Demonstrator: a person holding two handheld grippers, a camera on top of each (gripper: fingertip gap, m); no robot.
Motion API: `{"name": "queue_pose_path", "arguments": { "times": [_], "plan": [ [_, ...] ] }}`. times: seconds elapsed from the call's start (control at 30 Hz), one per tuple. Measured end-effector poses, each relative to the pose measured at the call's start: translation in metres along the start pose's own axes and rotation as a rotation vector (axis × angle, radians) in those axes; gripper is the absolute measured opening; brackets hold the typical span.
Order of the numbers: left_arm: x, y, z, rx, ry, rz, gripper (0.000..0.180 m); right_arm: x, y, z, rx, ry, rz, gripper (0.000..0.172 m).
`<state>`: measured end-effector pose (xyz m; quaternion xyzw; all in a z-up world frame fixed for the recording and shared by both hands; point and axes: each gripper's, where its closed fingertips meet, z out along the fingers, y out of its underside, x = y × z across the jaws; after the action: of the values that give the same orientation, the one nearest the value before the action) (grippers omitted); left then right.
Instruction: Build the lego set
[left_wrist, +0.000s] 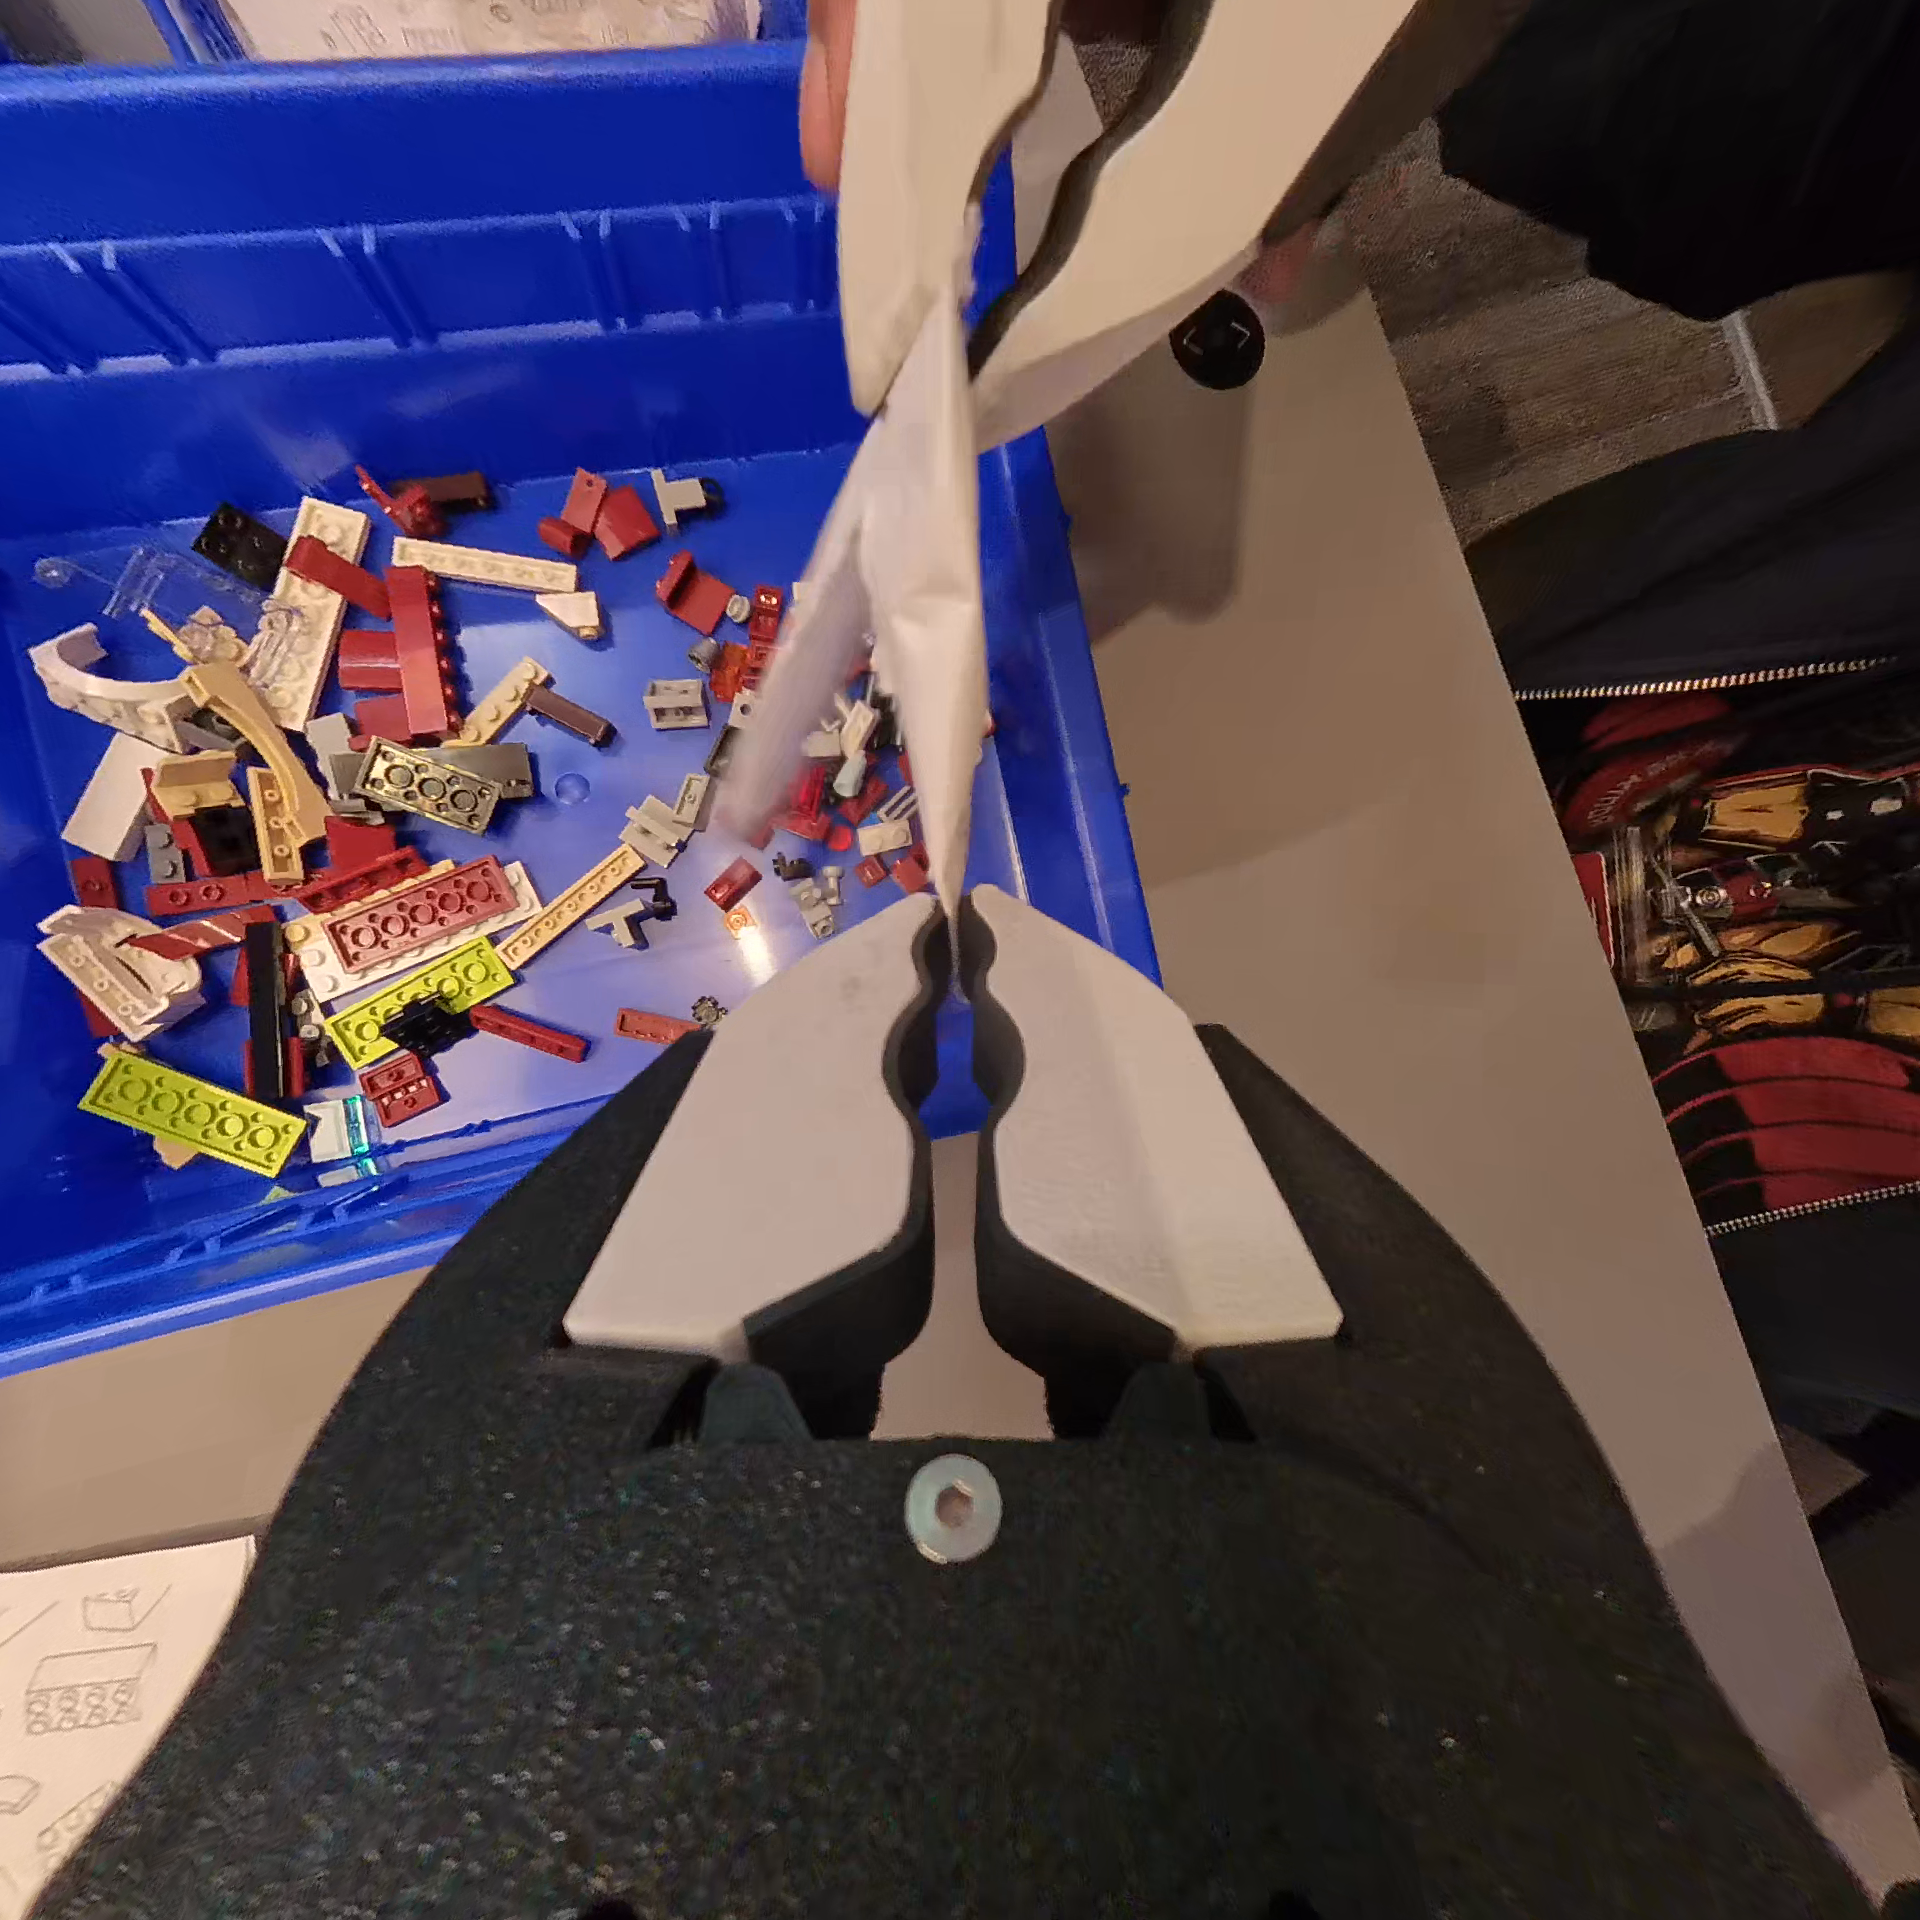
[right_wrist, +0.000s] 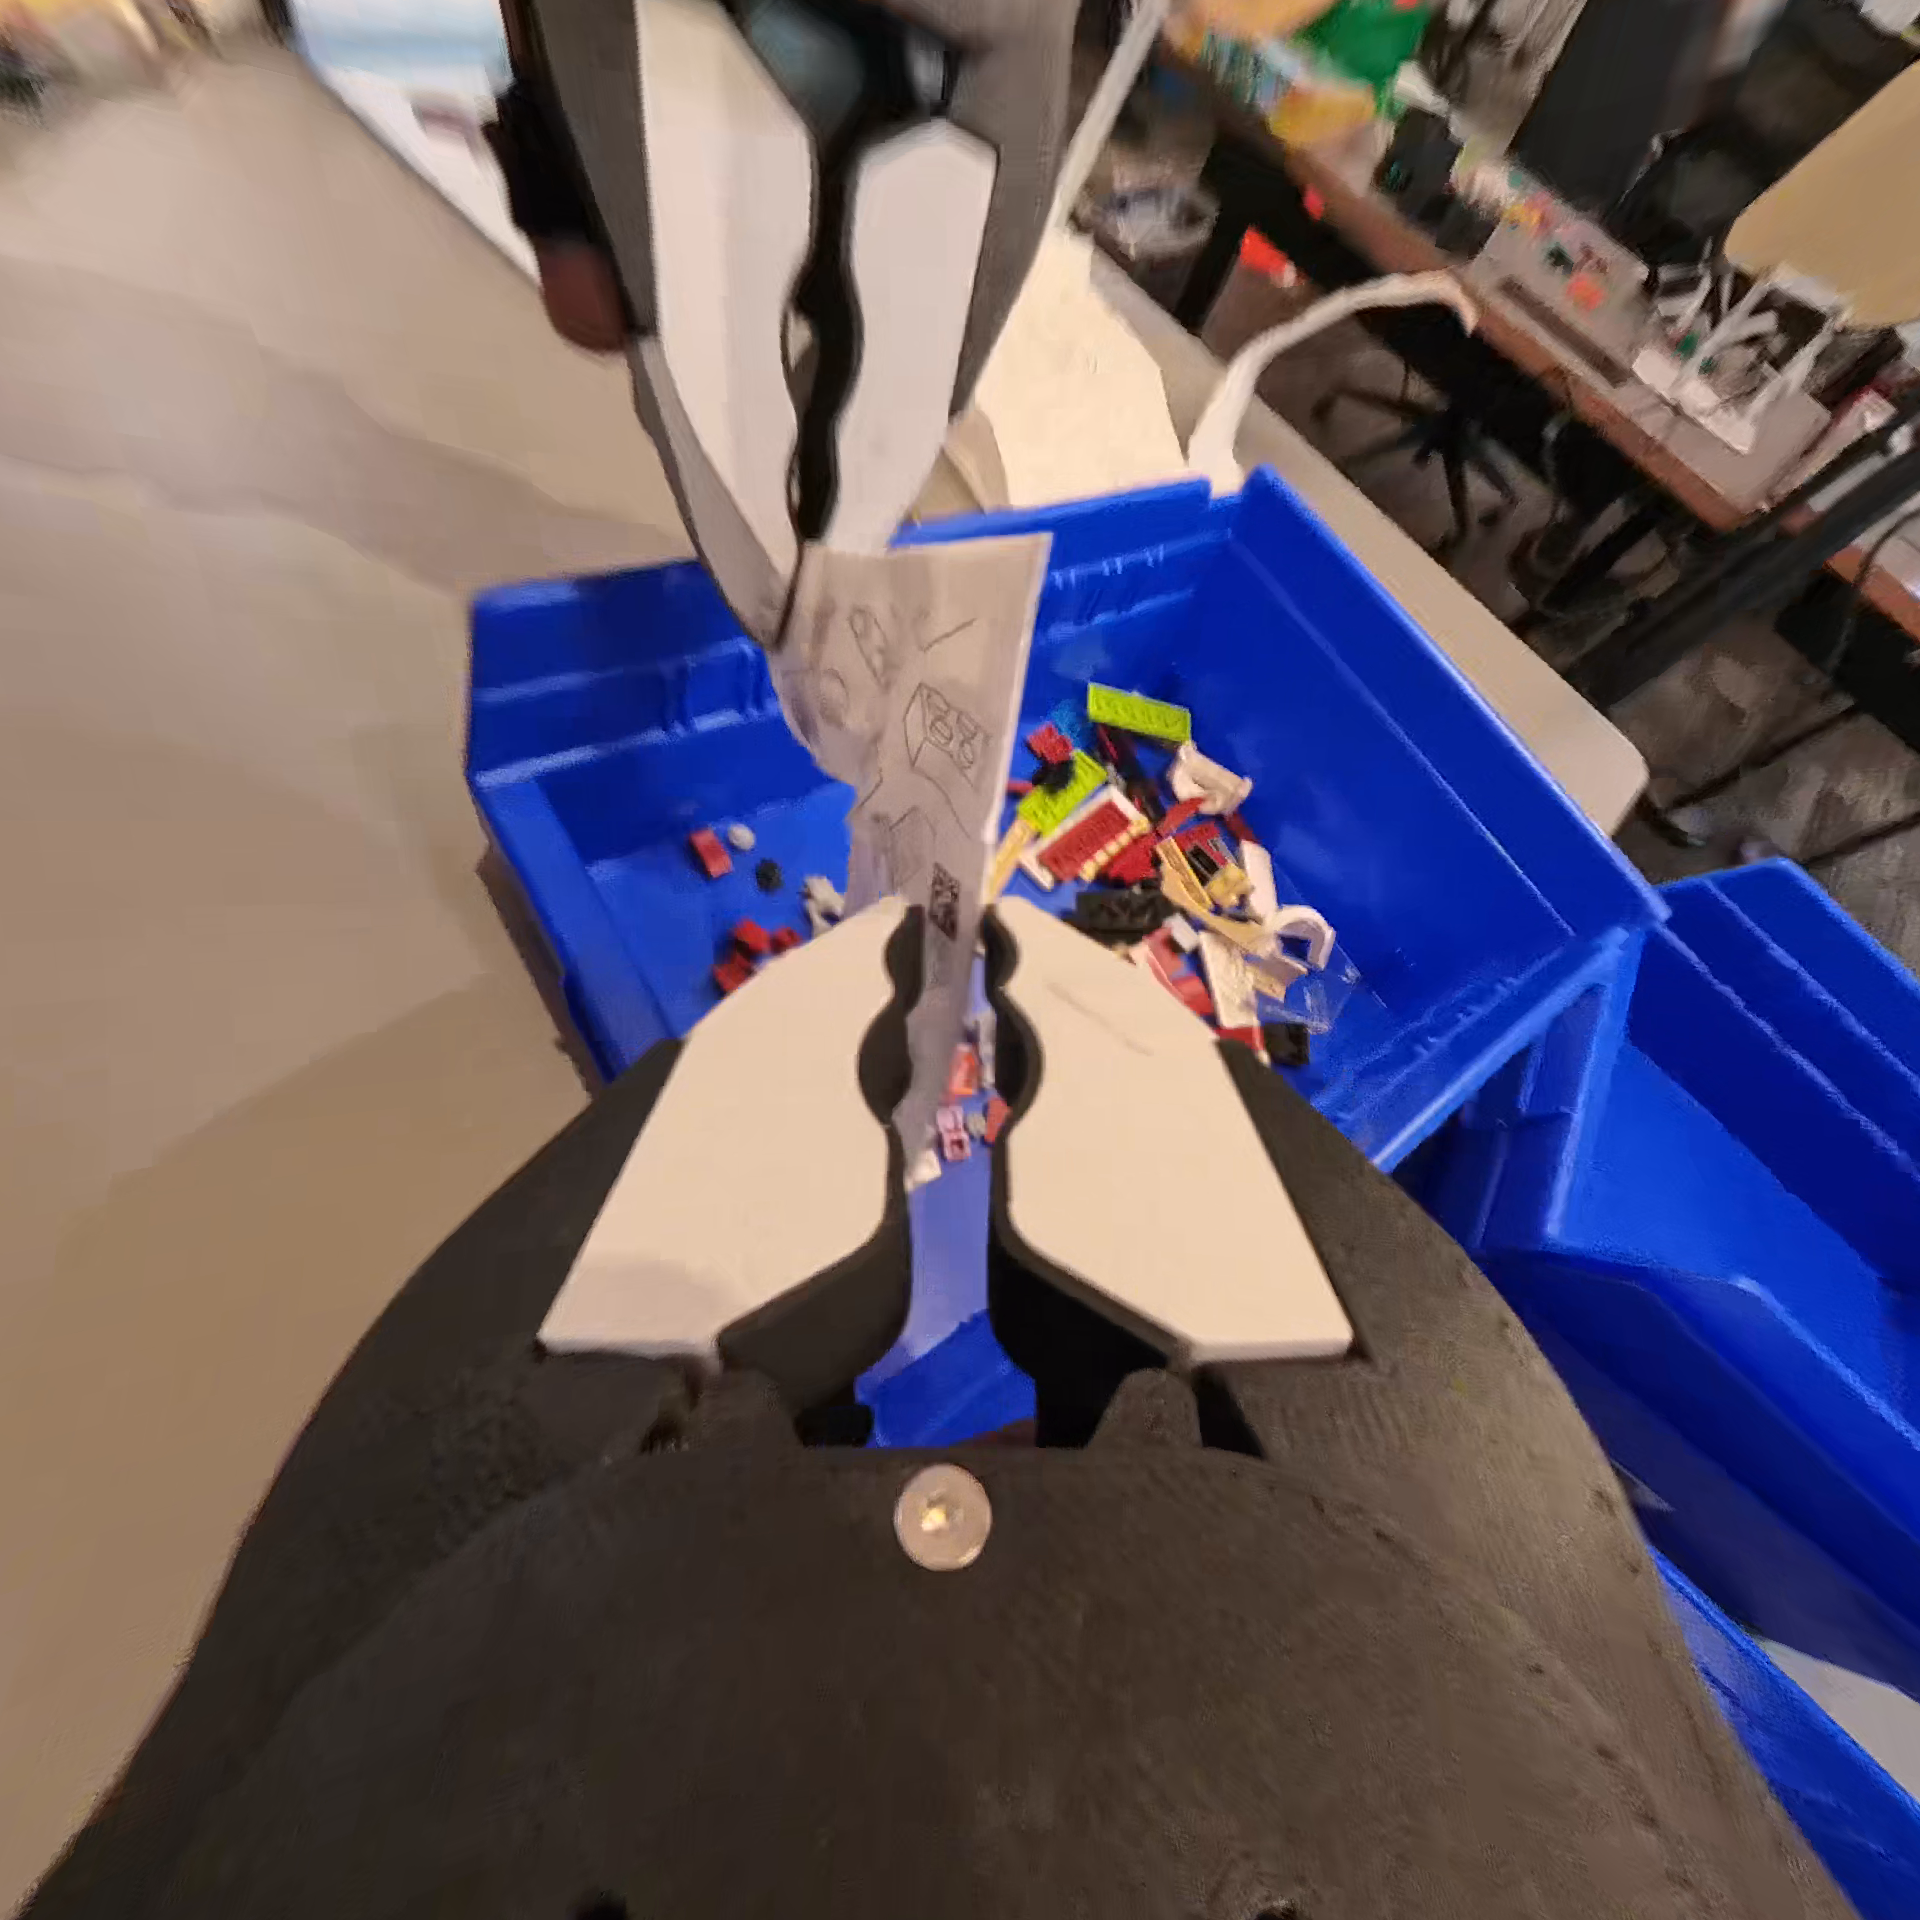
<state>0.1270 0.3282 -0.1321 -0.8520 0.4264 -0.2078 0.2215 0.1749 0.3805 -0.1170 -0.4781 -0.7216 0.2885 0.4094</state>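
A white paper bag (left_wrist: 925, 582) printed with line drawings hangs stretched between my two grippers, above a blue bin (left_wrist: 1081, 727). My left gripper (left_wrist: 951, 914) is shut on the bag's lower corner. My right gripper (left_wrist: 935, 384) grips its upper end. In the right wrist view the bag (right_wrist: 925, 727) runs from my right gripper (right_wrist: 951, 925), whose fingers close on it, up to my left gripper (right_wrist: 821, 561). Many loose toy bricks (left_wrist: 416, 790) in dark red, tan, white, grey and lime lie on the bin's floor; they also show in the right wrist view (right_wrist: 1143, 852).
A second blue bin (left_wrist: 416, 260) stands behind the first, and more blue bins (right_wrist: 1766, 1143) lie to the right. A printed sheet (left_wrist: 83, 1683) lies on the beige table (left_wrist: 1299, 831). An open zipped bag (left_wrist: 1766, 935) sits past the table edge. Cluttered benches (right_wrist: 1558, 260) stand behind. My hands' fingertips stand some 8 cm from each other.
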Motion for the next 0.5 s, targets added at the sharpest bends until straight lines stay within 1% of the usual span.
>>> {"name": "queue_pose_path", "arguments": {
  "times": [0.03,0.07,0.13,0.17,0.27,0.33,0.37,0.43,0.5],
  "plan": [
    [-0.001,-0.002,-0.002,0.009,-0.006,-0.003,0.001,0.003,0.003,0.003,-0.029,0.028,-0.029,0.004],
    [-0.002,-0.004,-0.004,0.023,-0.011,-0.011,0.001,0.003,0.003,0.004,-0.028,0.037,-0.040,0.002],
    [-0.002,-0.009,-0.009,0.068,0.001,-0.034,0.001,-0.002,-0.002,0.003,0.014,-0.002,-0.002,0.000],
    [-0.004,-0.011,-0.011,0.087,-0.007,-0.049,0.001,-0.005,-0.001,0.004,0.016,-0.017,0.002,0.000],
    [-0.011,-0.019,-0.020,0.174,-0.018,-0.107,0.001,0.000,0.003,0.003,0.004,0.027,-0.017,0.000],
    [-0.015,-0.025,-0.026,0.237,-0.017,-0.138,0.002,-0.005,0.003,0.002,0.016,-0.012,0.018,0.000],
    [-0.017,-0.027,-0.028,0.266,-0.021,-0.159,0.002,-0.007,0.006,0.004,-0.008,-0.010,-0.008,0.000],
    [-0.018,-0.028,-0.029,0.290,-0.010,-0.185,0.002,-0.001,0.011,0.003,-0.043,0.041,-0.036,0.000],
    [-0.018,-0.029,-0.029,0.312,-0.012,-0.193,0.003,-0.001,0.007,0.001,-0.017,0.017,0.016,0.000]
  ]
}}
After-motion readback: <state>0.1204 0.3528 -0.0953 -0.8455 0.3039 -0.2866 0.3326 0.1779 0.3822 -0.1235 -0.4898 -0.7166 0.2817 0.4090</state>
